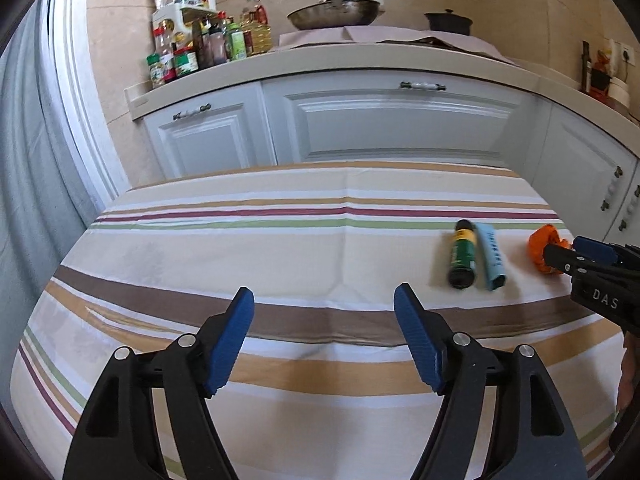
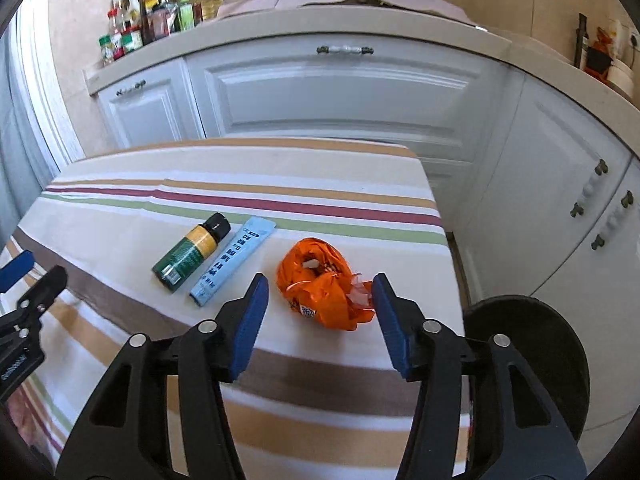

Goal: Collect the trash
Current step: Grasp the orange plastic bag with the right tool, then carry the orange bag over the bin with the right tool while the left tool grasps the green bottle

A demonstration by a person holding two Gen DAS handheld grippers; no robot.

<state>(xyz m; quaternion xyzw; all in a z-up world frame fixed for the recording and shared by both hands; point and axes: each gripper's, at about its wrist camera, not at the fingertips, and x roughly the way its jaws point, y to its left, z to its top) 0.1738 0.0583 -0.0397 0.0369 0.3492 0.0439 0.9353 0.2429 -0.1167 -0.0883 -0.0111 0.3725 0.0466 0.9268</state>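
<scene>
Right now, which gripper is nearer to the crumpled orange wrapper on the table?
Right. The right gripper is open with the orange wrapper just ahead between its fingertips, apparently not gripped. The left gripper hovers open over bare tablecloth, well off to the wrapper's left.

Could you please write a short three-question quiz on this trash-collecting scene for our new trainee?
1. True or false: the right gripper is shut on the orange wrapper.
2. Which item lies between the green bottle and the orange wrapper? A) a spoon B) the blue sachet C) a cup
3. What dark round thing stands on the floor beside the striped table, on its right in the right wrist view?

Key:
1. False: its jaws stand open, the wrapper just ahead of them.
2. B.
3. The black bin.
</scene>
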